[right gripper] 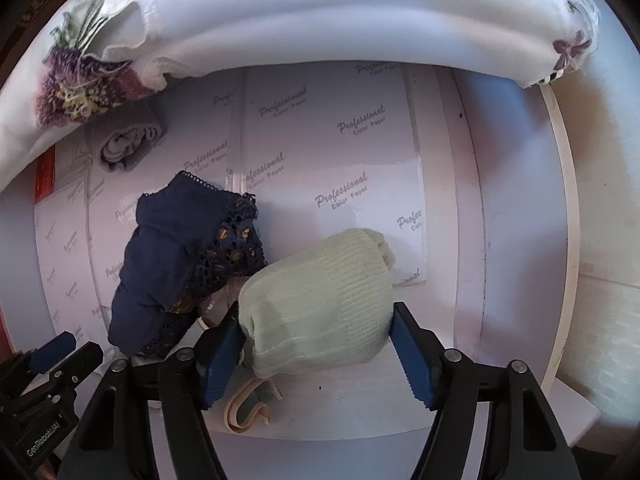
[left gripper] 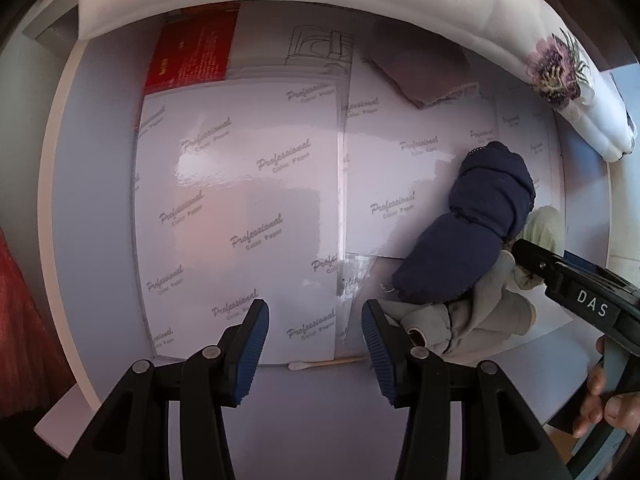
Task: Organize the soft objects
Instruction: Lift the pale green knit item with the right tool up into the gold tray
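The right gripper (right gripper: 316, 344) points down at a pale green ribbed knit bundle (right gripper: 320, 300) that lies on the surface (right gripper: 452, 216), which is covered with glossy white sheets printed "Professional Color Paper" (left gripper: 240, 184). The bundle sits between the blue-padded jaws; both pads appear to touch its sides, but I cannot tell whether they press it. Just to its left lies a rolled navy blue garment with lace trim (right gripper: 184, 264), touching or nearly touching the bundle. A beige elastic strap (right gripper: 252, 404) shows beneath the bundle's near edge.

The left gripper (left gripper: 316, 336) hangs over the bare sheets with its jaws released and nothing between them. Beside it lies a grey fabric piece (left gripper: 480, 320), under the navy garment's near end. A cotton swab (left gripper: 324, 363) lies near the jaws. A folded mauve cloth (left gripper: 420, 72) rests farther back, against a white floral-printed cushion (left gripper: 552, 68).
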The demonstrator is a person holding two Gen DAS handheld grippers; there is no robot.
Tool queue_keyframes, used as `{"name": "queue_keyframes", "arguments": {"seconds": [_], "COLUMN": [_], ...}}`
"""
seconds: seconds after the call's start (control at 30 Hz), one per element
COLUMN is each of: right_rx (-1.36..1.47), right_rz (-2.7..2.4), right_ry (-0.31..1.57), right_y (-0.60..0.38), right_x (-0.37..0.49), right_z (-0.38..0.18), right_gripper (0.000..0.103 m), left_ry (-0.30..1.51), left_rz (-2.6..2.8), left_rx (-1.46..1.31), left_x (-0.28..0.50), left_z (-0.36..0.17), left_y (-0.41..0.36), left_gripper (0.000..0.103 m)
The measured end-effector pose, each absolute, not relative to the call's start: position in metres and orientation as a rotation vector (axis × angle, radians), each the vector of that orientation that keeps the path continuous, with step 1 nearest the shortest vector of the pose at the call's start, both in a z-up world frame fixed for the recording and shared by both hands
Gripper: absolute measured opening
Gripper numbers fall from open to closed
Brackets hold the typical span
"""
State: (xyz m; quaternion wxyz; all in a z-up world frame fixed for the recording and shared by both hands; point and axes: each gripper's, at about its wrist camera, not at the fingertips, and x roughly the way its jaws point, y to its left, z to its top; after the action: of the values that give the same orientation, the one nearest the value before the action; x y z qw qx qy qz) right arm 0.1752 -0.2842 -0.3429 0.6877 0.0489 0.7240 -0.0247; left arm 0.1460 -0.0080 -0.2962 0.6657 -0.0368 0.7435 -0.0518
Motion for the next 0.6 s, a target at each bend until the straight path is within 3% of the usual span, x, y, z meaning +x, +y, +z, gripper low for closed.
{"name": "queue_keyframes", "arguments": {"seconds": [0.3, 0.6], "right_rx": [0.1, 0.112], "right_rz": [-0.084, -0.042], "right_ry": [1.55, 1.423], "right_y": [-0.282, -0.274], "right_x": [0.172, 0.171], "right_z": [-0.323, -0.268], "right_gripper": [0.067, 0.067], "left_ry": [1.691, 1.686], "left_rz": [-0.091, -0.076], "left_rx": [-0.094, -0.111], "left_x": [0.147, 0.147], "left_z": [-0.301, -0.301], "left_y": [-0.006, -0.003], "left_gripper": [0.049, 0.049]}}
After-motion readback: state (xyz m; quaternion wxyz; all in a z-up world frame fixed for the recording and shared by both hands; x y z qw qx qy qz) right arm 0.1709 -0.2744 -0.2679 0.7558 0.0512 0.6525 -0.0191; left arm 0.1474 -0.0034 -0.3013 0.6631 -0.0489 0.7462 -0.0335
